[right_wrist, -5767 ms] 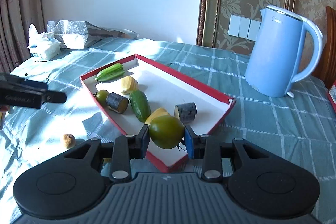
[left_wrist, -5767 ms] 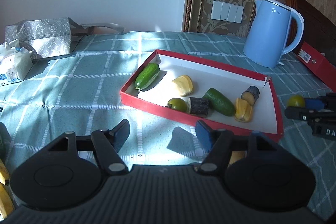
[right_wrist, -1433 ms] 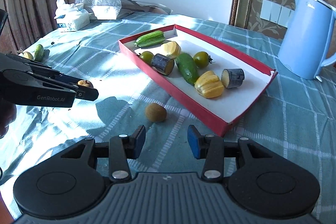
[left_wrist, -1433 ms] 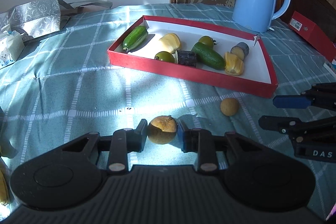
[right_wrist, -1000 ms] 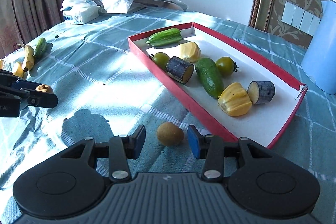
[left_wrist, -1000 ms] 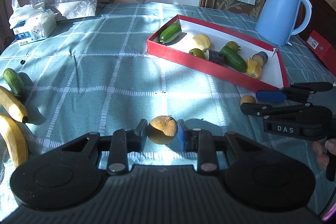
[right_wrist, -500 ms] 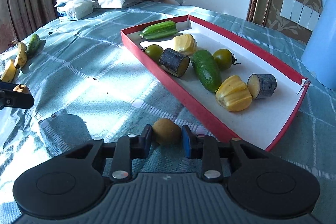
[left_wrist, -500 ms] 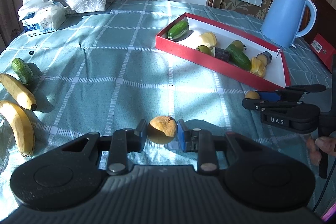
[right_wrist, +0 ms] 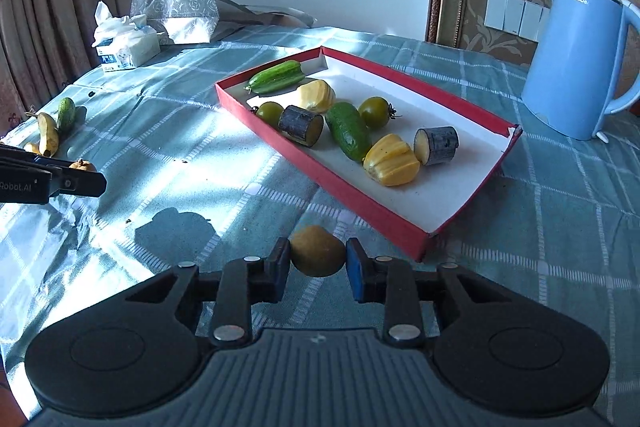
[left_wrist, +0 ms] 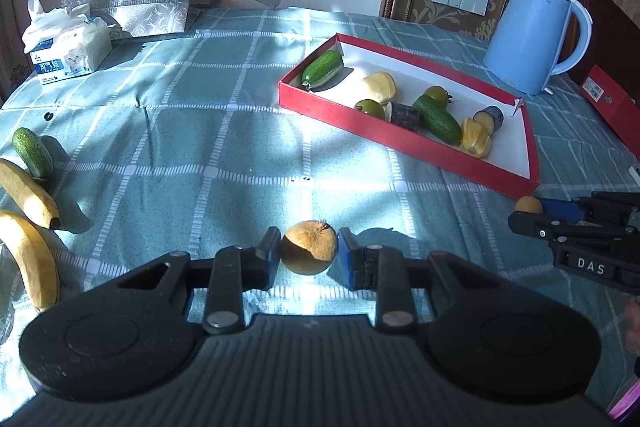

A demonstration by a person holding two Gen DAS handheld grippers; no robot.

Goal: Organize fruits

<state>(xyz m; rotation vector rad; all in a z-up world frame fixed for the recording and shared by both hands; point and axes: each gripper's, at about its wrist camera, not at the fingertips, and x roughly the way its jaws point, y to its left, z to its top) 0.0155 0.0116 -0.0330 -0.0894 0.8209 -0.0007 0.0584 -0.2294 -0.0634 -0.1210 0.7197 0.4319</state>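
Both tongs grip fruit: left tongs pinch a brown fruit, right tongs a small kiwi. Next, probably carry each forward into the red tray ahead.

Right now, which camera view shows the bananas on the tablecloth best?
The left wrist view. The bananas lie large at its left edge, beside a small cucumber. In the right wrist view the bananas are small and far away, partly hidden behind the left gripper.

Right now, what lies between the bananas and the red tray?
In the left wrist view, only bare checked tablecloth lies between the bananas and the red tray.
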